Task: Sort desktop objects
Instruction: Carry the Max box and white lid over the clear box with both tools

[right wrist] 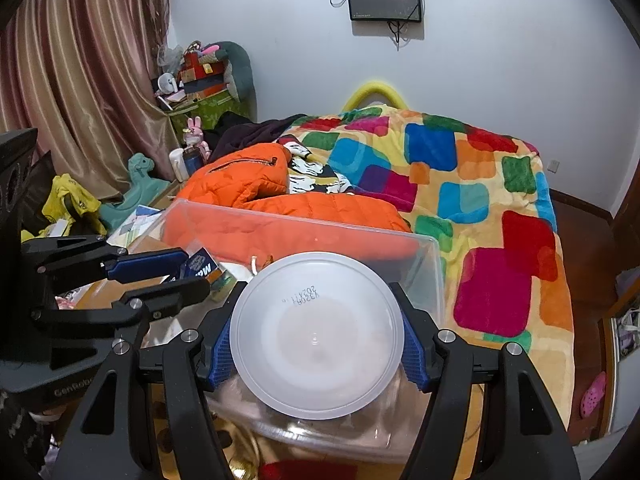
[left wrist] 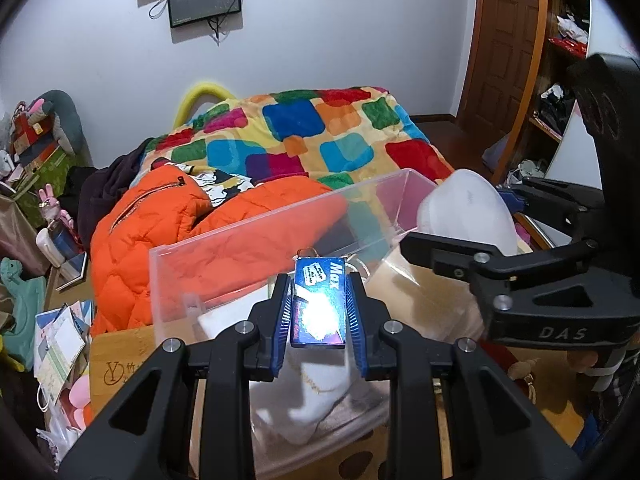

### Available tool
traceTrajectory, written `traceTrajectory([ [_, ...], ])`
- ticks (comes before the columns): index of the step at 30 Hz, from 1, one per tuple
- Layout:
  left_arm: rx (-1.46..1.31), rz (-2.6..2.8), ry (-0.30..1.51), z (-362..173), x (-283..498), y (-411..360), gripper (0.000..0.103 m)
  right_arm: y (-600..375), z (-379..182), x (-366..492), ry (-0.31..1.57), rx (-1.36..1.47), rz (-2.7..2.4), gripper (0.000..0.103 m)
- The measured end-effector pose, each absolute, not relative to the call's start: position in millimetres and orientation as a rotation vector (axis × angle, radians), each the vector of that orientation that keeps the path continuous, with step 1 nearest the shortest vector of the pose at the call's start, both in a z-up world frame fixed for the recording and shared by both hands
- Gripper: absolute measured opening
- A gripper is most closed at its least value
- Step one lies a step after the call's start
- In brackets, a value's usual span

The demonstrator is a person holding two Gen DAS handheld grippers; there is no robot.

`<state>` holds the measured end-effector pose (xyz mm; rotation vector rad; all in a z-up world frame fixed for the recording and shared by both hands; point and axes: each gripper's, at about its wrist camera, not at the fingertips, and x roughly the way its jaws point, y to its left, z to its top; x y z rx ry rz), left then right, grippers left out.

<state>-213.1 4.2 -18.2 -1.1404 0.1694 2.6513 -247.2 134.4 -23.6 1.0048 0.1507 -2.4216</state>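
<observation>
Right now your left gripper (left wrist: pixel 318 312) pinches the small blue box (left wrist: pixel 319 306) across its narrow sides, long axis pointing away from you over the clear bin (left wrist: pixel 280 220). Your right gripper (right wrist: pixel 316 344) clamps the white round tub (right wrist: pixel 316 334) by its sides, bottom toward the camera, just above the bin's near rim. The bin lies directly ahead and below both loads — the box looks nearer its middle. The left view shows white cloth (left wrist: pixel 312 396) already inside; the right view hides the interior behind the tub.
</observation>
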Motion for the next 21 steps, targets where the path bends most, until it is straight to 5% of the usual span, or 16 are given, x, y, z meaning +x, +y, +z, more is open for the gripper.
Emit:
traceTrajectory([
  [21, -1.144, 2.624, 0.143, -33.9, -224.1, 3.7, 0.027, 134.2, -43.0, -265.2, 0.211, 1.001, -2.447, 0.062],
])
